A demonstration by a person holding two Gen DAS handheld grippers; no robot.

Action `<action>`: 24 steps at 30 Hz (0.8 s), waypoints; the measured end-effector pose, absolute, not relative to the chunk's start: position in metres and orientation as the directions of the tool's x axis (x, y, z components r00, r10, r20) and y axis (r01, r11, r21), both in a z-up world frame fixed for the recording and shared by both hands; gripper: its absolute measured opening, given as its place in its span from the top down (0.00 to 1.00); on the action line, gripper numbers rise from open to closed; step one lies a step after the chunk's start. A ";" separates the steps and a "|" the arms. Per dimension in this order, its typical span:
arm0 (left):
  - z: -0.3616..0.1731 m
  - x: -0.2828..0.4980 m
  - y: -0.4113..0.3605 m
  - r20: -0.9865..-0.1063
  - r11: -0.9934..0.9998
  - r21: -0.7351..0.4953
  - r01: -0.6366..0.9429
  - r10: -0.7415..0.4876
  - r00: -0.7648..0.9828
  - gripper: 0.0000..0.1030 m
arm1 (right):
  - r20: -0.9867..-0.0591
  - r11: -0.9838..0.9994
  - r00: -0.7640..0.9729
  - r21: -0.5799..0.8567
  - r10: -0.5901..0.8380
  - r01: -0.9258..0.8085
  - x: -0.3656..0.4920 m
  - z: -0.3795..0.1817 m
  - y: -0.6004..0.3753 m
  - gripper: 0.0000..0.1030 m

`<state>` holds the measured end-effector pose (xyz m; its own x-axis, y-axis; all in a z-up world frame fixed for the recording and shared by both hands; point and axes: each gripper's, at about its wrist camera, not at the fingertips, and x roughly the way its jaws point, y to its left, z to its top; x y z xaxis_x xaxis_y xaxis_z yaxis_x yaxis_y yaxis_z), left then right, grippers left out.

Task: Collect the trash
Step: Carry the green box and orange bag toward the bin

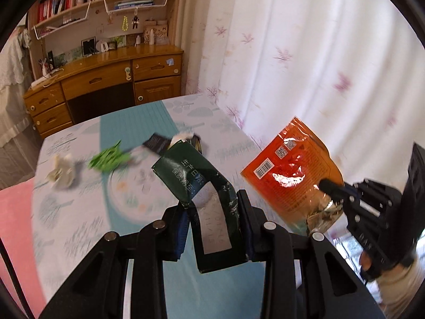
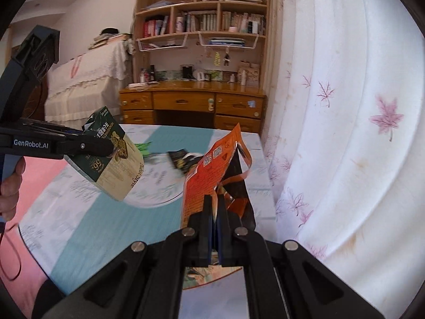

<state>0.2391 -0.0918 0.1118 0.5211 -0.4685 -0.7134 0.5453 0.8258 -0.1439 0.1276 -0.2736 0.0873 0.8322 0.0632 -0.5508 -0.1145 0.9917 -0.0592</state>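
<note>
Motion blur is smearing the green scrap (image 1: 109, 158) and crumpled white paper (image 1: 61, 171) lying left of the dark wrapper (image 1: 157, 143), hiding their detail.

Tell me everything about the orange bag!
The orange bag is a shiny, crinkly foil snack pouch, printed with small text, a barcode and square codes. Its top is torn open, a loose strip curls off, and the inside looks dark. It hangs in the air above the table, tilted, pinched at one crumpled end by the right gripper, whose fingers are shut on it. Nothing else touches it.
</note>
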 end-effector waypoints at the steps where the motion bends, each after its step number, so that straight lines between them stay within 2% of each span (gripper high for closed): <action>1: 0.114 0.221 -0.083 -0.712 0.821 -0.138 0.554 -0.471 0.521 0.69 | -0.551 0.989 0.830 -0.059 0.080 -0.135 0.111 0.089 -0.265 0.98; 7: 0.116 0.120 -0.035 -0.692 0.809 -0.127 0.574 -0.487 0.533 0.69 | -0.559 0.966 0.813 -0.080 0.161 -0.246 0.025 0.092 -0.218 0.98; 13: 0.091 0.055 -0.002 -0.683 0.813 -0.155 0.561 -0.498 0.534 0.69 | -0.571 0.929 0.787 -0.109 0.232 -0.353 -0.029 0.081 -0.179 0.98; 19: 0.021 0.017 0.014 -0.755 0.827 -0.181 0.532 -0.464 0.464 0.69 | -0.648 0.892 0.708 -0.097 0.280 -0.441 -0.061 0.039 -0.148 0.98; 24: -0.053 -0.005 0.003 -0.841 0.831 -0.142 0.538 -0.388 0.378 0.69 | -0.743 0.860 0.608 -0.087 0.280 -0.502 -0.068 -0.014 -0.130 0.98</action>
